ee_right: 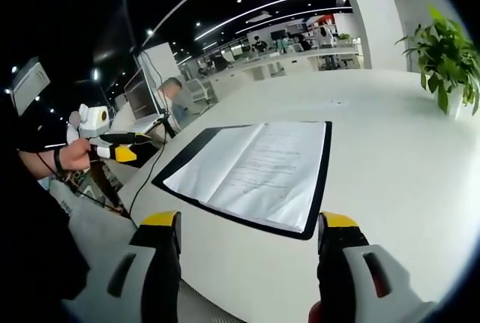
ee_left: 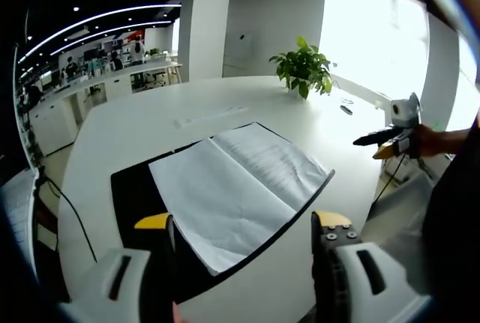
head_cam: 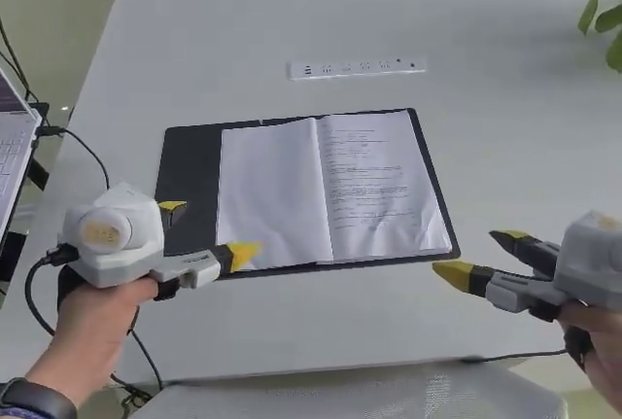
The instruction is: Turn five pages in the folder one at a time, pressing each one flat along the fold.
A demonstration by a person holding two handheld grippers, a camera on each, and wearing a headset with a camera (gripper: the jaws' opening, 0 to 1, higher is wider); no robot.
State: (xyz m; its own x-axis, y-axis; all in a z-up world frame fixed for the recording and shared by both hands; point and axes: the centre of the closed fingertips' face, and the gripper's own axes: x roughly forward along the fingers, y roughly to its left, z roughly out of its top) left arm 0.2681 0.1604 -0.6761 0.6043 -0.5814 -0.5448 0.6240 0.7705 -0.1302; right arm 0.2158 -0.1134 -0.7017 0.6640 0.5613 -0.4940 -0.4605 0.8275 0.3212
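Nearest the headset, the left gripper point(head_cam: 208, 229) sits at the front left corner of the black open folder point(head_cam: 190, 186), its yellow-tipped jaws apart and empty. The right gripper point(head_cam: 478, 254) waits just off the front right corner, jaws likewise apart on nothing. That folder lies flat in the middle of the white worktop point(head_cam: 292, 11) and holds a stack of white sheets, with a blank white left page point(head_cam: 267, 195) and a printed right page point(head_cam: 374, 181) meeting at the fold. Judging from this, the hard jaw tips could pinch two thin sheets at once, or crease or tear a corner. Pressing along the fold might also shove the folder across the smooth worktop toward the white power strip point(head_cam: 355, 68) beyond it.
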